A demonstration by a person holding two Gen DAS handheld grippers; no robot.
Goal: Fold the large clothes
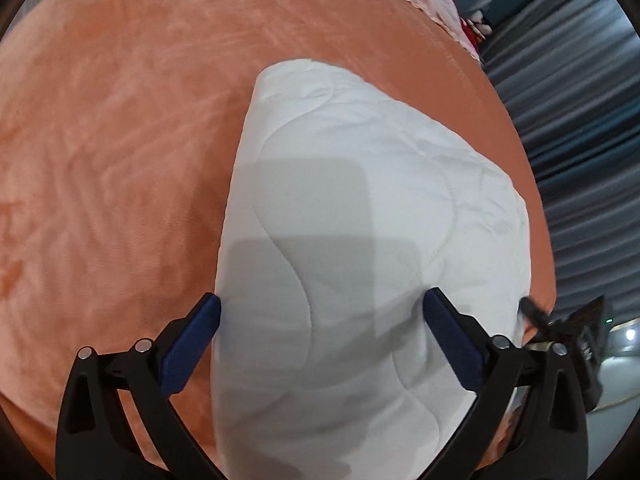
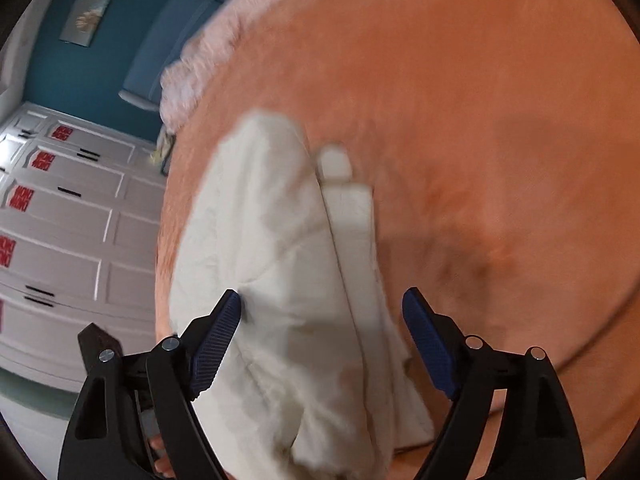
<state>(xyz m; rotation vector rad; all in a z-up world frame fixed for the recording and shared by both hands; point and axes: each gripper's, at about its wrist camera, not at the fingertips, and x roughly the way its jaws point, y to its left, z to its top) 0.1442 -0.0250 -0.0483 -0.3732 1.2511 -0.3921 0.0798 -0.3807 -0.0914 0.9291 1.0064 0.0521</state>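
A white quilted garment (image 1: 360, 208) lies folded into a thick bundle on an orange plush bedcover (image 1: 120, 140). My left gripper (image 1: 322, 308) hovers over its near end with the jaws wide apart and the blue pads clear of the cloth. In the right wrist view the same white bundle (image 2: 272, 240) runs away from the camera, with a stacked folded edge along its right side. My right gripper (image 2: 322, 304) stands open above it; the left pad sits close to the fabric, the right pad over the bedcover (image 2: 500, 120).
A pink fluffy blanket (image 2: 208, 52) lies at the far end of the bed. Grey curtains (image 1: 572, 128) hang past the bed's right edge. White cabinet doors (image 2: 72, 216) with red stickers and a teal wall (image 2: 80, 72) stand beyond the left edge.
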